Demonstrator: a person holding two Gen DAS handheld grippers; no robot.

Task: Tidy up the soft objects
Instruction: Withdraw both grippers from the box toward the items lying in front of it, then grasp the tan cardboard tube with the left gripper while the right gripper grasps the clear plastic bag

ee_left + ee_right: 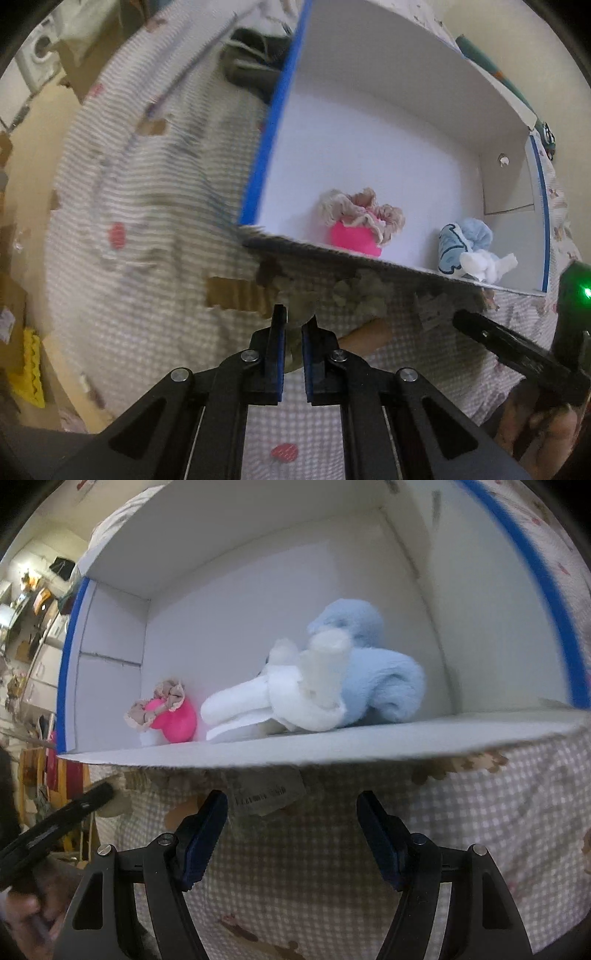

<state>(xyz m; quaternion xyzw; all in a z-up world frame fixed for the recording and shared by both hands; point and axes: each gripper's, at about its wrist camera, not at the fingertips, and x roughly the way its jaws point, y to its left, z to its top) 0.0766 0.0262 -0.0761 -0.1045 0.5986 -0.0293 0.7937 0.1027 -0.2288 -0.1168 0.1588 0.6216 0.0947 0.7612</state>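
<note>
My left gripper (293,334) points down at the checked cloth, its pads shut on a beige, fluffy soft toy (364,295) lying just in front of the white box (388,122). A tan limb of that toy sticks out to the right. Inside the box sit a pink toy with a frilly cream trim (356,225) and a blue-and-white plush (467,247). In the right wrist view the pink toy (177,720) and the blue-and-white plush (332,686) lie on the box floor. My right gripper (291,834) hangs open before the box's front wall, nothing between its fingers.
The box has blue tape along its edges (258,162) and stands on a checked bedspread (147,221). A fabric label (269,794) hangs below the box's front rim. Cardboard and a yellow item (31,369) lie at the far left. A hand (29,904) holds the left gripper.
</note>
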